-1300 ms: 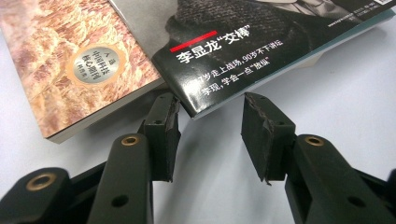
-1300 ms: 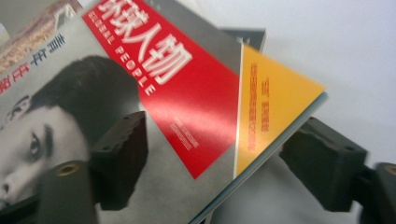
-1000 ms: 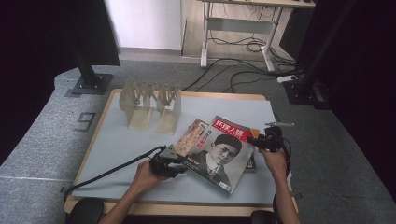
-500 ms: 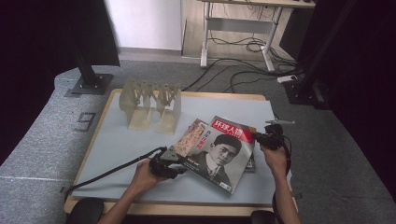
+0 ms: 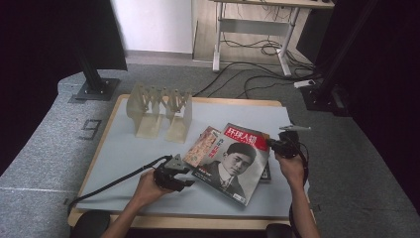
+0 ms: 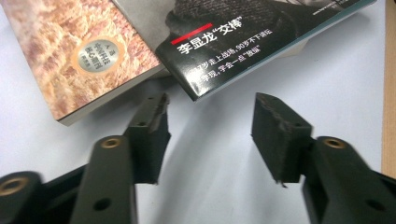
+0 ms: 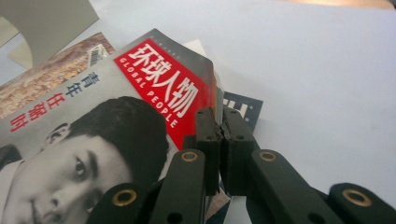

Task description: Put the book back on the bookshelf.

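From above, on the grey worktop (image 5: pixel 129 148): lies slanted near the front edge, a magazine (image 5: pixel 233 161) with a red title block and a portrait cover, overlapping a tan book (image 5: pixel 202 146) at its left and a dark booklet (image 5: pixel 266 171) under its right side. Stands well apart toward the back left, a pale folding rack (image 5: pixel 158 111). Sits at the magazine's lower left corner, the left hand-held gripper (image 5: pixel 187 174), held in a hand. Meets the magazine's upper right edge, the right hand-held gripper (image 5: pixel 271 144).

Along the left hand-held gripper (image 6: pixel 210 107): released, with jaws that have just been opening and nothing between them but bare worktop (image 6: pixel 224 163). Points at the magazine (image 6: pixel 261 42), whose dark corner lies just ahead of the tips without touching either pad. Shows the tan book (image 6: pixel 79 51) to the left, tucked partly beneath that magazine.

Along the right hand-held gripper (image 7: pixel 220 114): clenched, jaws pressed together on the magazine (image 7: pixel 116 121) at its edge beside the red title block. Shows the dark booklet (image 7: pixel 240 109) just behind the tips, the tan book (image 7: pixel 42 84) past the magazine, the rack (image 7: pixel 42 18) at the top left, and open worktop (image 7: pixel 317 70) to the right.
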A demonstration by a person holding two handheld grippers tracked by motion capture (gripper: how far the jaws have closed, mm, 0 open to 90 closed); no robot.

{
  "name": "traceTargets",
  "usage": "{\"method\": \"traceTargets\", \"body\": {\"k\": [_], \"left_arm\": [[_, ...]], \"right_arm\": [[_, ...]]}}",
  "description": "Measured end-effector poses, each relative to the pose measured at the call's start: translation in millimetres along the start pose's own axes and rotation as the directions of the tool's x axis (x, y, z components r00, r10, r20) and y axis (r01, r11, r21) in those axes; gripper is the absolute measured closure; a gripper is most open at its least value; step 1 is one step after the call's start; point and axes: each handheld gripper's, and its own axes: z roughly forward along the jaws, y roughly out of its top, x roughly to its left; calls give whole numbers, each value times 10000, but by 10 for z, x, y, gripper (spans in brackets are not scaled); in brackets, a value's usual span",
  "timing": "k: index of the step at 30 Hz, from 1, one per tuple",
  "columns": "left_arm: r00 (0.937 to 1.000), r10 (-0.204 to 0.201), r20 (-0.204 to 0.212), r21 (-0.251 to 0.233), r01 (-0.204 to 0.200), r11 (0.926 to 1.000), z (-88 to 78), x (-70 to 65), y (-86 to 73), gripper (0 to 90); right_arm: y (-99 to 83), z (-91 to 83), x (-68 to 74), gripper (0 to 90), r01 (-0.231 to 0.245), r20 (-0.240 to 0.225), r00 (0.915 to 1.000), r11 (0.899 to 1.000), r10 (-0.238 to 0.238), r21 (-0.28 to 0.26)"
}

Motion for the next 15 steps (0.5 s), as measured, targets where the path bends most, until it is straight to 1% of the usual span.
{"method": "traceTargets", "body": {"k": [1, 3, 6, 9, 11, 15], "left_arm": [[10000, -66, 74, 24, 66, 10000, 7, 5, 0, 400], [9998, -186, 77, 85, 185, 9998, 15, 10, 1, 351], [9994, -343, 56, 146, 342, 9993, 11, 10, 2, 307], [9990, -430, 104, 282, 427, 9987, -15, 17, 9, 294], [9978, -622, 210, 296, 616, 9977, -50, 39, 27, 294], [9961, -843, 270, 22, 842, 9964, -147, 85, 71, 309]], "right_arm": [[15, -13, 22, 861, 99, 23, 9999, 9999, -98, -22], [54, -48, 70, 861, 354, 35, 9994, 9993, -353, -79], [92, -96, 127, 862, 562, 33, 9984, 9982, -562, -227], [117, -141, 180, 862, 744, 48, 9972, 9967, -743, -326], [130, -167, 205, 863, 850, 73, 9964, 9957, -848, -363], [143, -228, 240, 863, 945, 14, 9955, 9939, -946, -575]]}}
